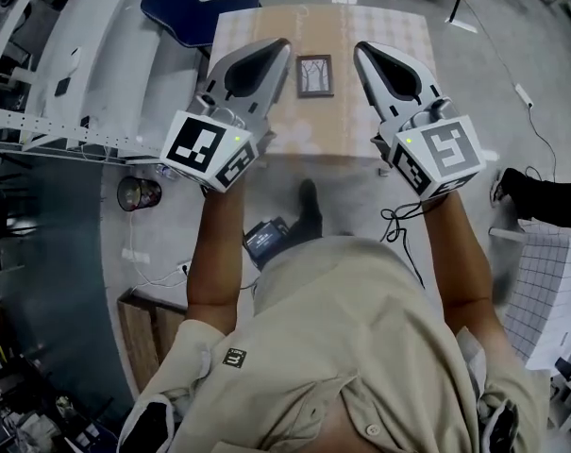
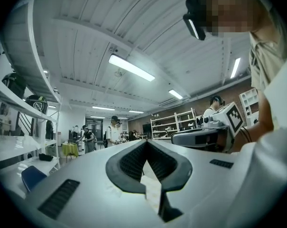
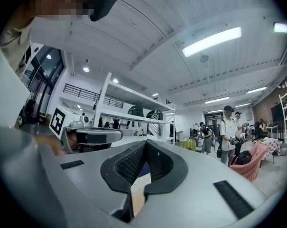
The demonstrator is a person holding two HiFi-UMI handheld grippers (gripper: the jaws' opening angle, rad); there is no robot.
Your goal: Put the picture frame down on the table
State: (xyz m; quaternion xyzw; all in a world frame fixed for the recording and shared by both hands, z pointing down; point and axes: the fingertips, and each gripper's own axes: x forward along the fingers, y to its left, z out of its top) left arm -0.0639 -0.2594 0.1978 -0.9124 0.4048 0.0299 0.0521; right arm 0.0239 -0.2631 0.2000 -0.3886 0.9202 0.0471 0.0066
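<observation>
The picture frame [image 1: 314,75], small and dark-edged, lies flat on the tan checked table [image 1: 389,26] in the head view. My left gripper [image 1: 283,45] hovers just left of the frame, and my right gripper [image 1: 361,50] hovers just right of it. Both are raised above the table's near half and neither touches the frame. Each has its jaws shut with nothing between them. In the left gripper view the jaw tips [image 2: 145,142] meet and point up at the room. The right gripper view shows its tips [image 3: 145,142] meeting too. The frame is hidden in both gripper views.
A blue chair [image 1: 186,8] stands at the table's far left corner. White shelving [image 1: 40,83] runs along the left. On the floor near my feet are a round container [image 1: 139,193], a small device [image 1: 266,239] and cables [image 1: 398,225]. Several people [image 3: 228,132] stand in the background.
</observation>
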